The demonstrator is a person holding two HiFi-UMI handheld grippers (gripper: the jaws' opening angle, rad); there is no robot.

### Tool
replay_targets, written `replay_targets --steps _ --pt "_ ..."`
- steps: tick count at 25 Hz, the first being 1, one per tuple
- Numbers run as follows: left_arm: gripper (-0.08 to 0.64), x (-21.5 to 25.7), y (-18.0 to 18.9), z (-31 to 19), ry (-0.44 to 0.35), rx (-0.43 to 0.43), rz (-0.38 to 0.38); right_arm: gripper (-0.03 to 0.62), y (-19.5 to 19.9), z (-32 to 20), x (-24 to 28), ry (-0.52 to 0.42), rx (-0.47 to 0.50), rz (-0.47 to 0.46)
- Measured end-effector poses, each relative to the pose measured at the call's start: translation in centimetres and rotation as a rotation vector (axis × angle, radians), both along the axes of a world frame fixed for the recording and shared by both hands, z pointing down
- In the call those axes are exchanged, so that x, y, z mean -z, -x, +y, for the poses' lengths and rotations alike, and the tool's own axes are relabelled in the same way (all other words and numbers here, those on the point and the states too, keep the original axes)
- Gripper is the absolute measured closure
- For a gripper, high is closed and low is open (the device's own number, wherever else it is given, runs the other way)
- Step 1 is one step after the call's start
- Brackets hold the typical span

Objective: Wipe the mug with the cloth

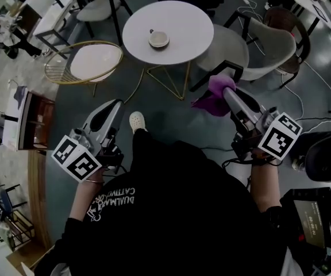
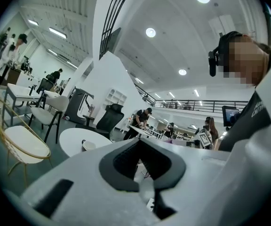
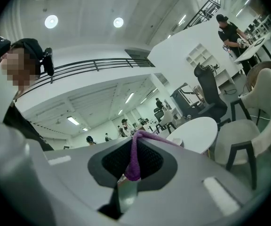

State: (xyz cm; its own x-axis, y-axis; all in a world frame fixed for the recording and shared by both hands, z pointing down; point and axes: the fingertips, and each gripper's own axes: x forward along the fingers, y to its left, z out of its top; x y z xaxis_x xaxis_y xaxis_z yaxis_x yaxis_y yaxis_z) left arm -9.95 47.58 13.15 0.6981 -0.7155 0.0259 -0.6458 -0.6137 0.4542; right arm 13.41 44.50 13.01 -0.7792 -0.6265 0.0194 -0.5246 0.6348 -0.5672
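The head view looks steeply down from overhead, the left tool (image 1: 115,105) and right tool (image 1: 226,91) close beneath it, the round surface (image 1: 183,22) well ahead of them. Each tool's camera rides just behind its jaws, facing level; all three views share that surface.

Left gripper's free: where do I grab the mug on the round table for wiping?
Probably pinch the mug wall at its near rim, one jaw inside, left gripper coming from above: it stands upright, mouth open, alone on the table. Open the shut jaws first.
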Motion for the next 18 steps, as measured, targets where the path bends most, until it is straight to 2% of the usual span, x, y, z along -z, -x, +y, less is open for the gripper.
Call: replay_targets --steps 7,11,16,18 --pt "0.561 -2.9 0.6 -7.5 -0.025 -0.038 -0.060 0.560 1.3 -6.0 -3.0 0.057 -0.030 0.032" --pt "0.561 -3.6 1.0 -14.3 -0.089 -0.093 -0.144 0.560 2.0 -10.1 -4.2 0.105 -0.087 0.045" --pt "0.561 -5.0 2.8 -25.9 -0.070 -0.232 -0.085 0.560 4.1 -20.5 -5.0 0.143 -0.196 -0.001" --pt "0.561 -5.9 4.1 -31.2 -0.077 -0.290 -0.153 0.560 5.9 -25.4 -5.2 0.158 -0.226 -0.017"
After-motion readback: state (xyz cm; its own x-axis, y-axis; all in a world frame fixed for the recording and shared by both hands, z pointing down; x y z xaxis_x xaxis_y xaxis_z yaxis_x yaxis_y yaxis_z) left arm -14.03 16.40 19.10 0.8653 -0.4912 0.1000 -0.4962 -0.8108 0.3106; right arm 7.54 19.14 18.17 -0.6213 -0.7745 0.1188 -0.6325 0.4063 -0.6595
